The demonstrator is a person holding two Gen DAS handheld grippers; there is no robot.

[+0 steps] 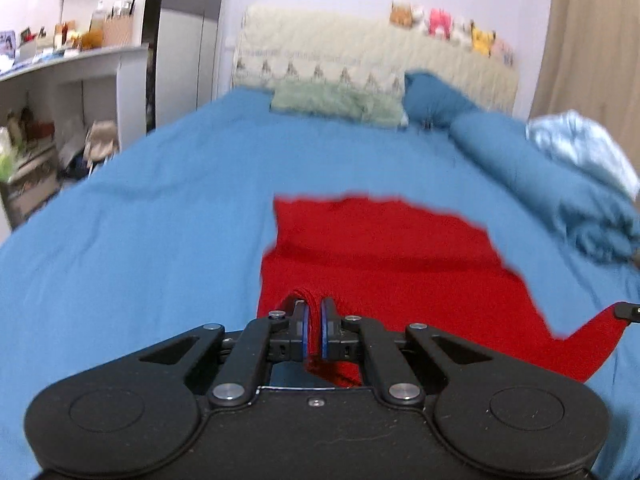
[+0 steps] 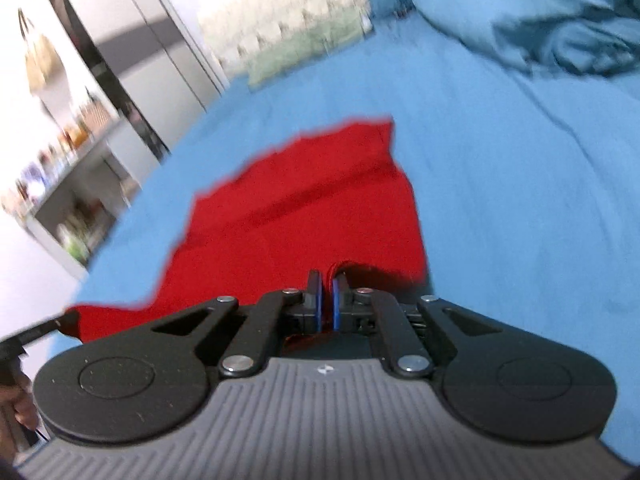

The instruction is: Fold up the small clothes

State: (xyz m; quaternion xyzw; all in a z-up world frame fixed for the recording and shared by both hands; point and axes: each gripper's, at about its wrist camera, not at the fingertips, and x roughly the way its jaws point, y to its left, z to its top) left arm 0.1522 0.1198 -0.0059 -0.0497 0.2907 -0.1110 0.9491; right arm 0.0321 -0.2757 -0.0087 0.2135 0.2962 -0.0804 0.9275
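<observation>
Left gripper (image 1: pixel 315 312): matte black body, silver screws, blue-edged pads (image 1: pixel 305 332). Right gripper (image 2: pixel 327 292): same black linkages, grey ribbed housing with a small white mark.

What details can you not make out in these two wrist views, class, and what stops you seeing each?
- Red garment: its type; near edge hidden behind the left gripper, left wrist view.
- Shelf items: motion-blurred, right wrist view.
- Plush toys: small, blurred, left wrist view.

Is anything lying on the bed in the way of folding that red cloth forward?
Nothing visible does. Both hand-held grippers, left and right, already pinch the red cloth, and the blue bedsheet beyond it shows bare.
</observation>
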